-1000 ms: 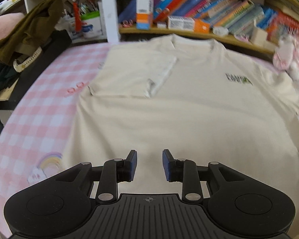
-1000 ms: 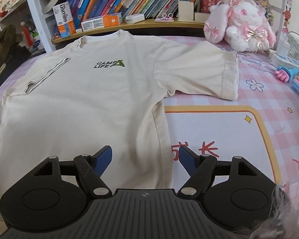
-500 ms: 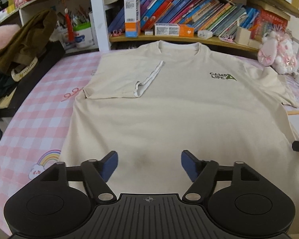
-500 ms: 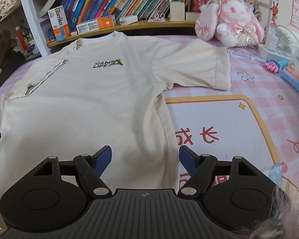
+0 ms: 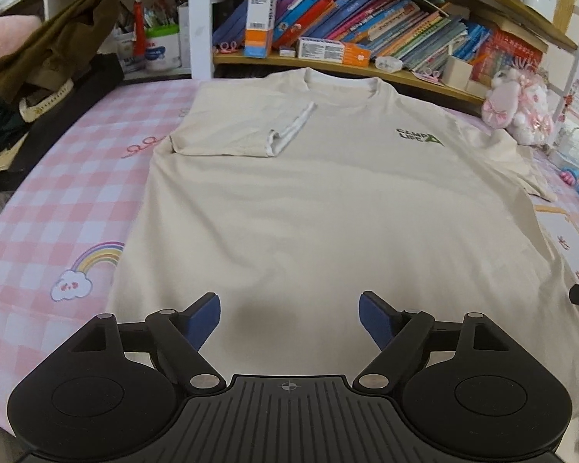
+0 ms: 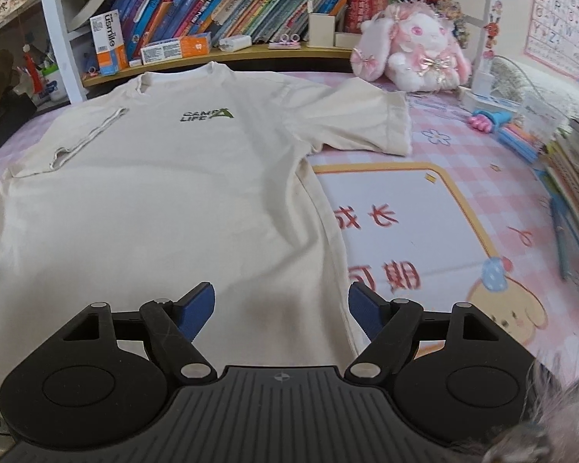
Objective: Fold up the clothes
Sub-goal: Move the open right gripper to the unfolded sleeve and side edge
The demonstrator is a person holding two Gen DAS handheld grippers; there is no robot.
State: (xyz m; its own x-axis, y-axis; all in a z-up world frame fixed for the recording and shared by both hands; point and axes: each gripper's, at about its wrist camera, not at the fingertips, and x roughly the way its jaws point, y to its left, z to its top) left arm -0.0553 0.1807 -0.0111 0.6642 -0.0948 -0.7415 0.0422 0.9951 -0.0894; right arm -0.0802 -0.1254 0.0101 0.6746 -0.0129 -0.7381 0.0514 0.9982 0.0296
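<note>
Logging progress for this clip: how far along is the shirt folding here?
Early. Done: one short sleeve of the cream cotton T-shirt is folded in over the chest. In hand: nothing; the left gripper, its jaws opening, and the open right gripper hang over the hem, empty. Left: the other sleeve lies spread on the pink checked cloth; the body is unfolded.

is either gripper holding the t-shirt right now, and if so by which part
Nothing is held. The left gripper has its jaws opening above the t-shirt with no cloth pinched; the right gripper is open over the shirt's side edge.
</note>
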